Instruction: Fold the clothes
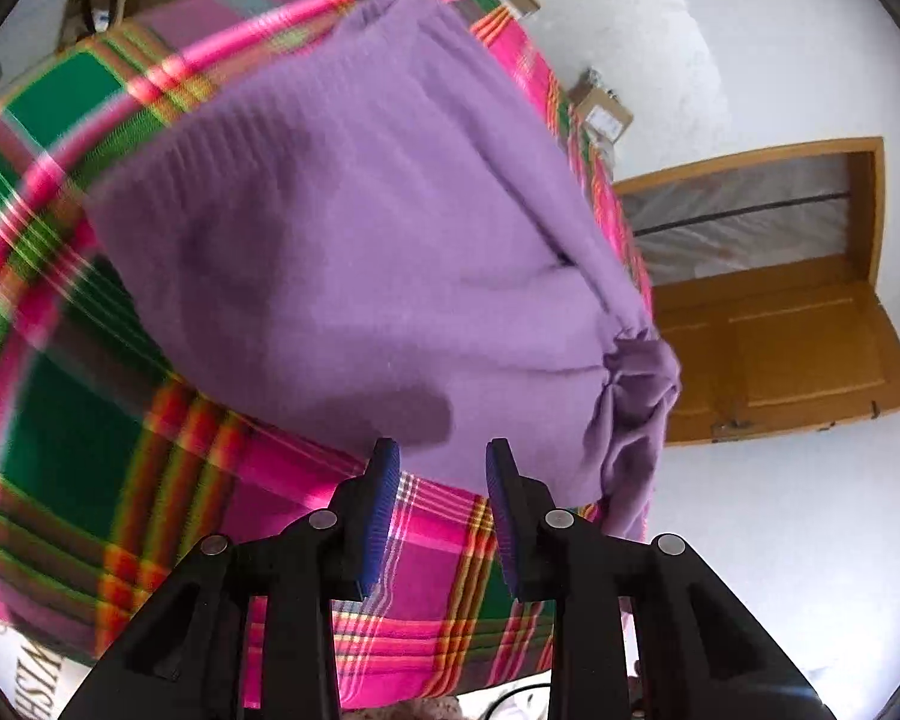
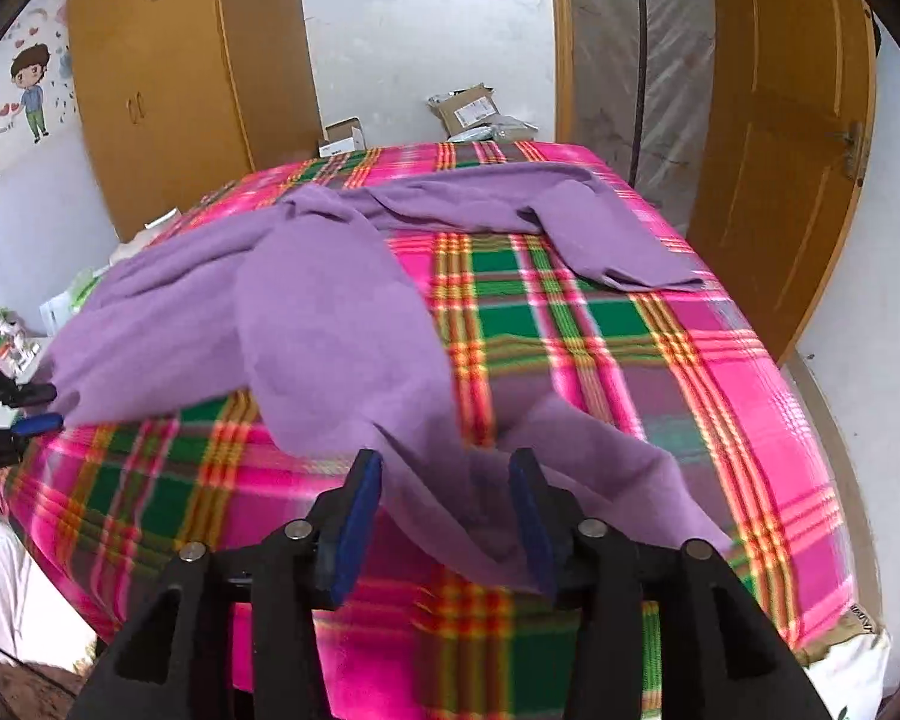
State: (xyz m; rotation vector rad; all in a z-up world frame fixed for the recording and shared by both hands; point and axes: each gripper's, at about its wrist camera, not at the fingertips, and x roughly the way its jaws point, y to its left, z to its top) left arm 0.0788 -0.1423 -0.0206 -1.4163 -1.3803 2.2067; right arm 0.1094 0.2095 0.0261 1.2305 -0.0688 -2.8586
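Note:
A purple knit garment [image 1: 360,210] lies spread on a bed under a pink and green plaid blanket [image 1: 72,420]. In the left wrist view my left gripper [image 1: 443,450] is open, its blue pads just above the garment's near edge, with a bunched corner to the right. In the right wrist view the purple garment [image 2: 330,312] stretches across the blanket [image 2: 570,330], one sleeve reaching the far right. A fold of it runs between the wide-open fingers of my right gripper [image 2: 445,459]. The left gripper [image 2: 39,408] shows at the far left edge, open beside the cloth.
A wooden door [image 2: 780,150] stands open to the right of the bed, and a wooden wardrobe [image 2: 168,78] is behind it to the left. Cardboard boxes [image 2: 468,108] sit past the far edge. Cartoon stickers [image 2: 6,114] mark the left wall.

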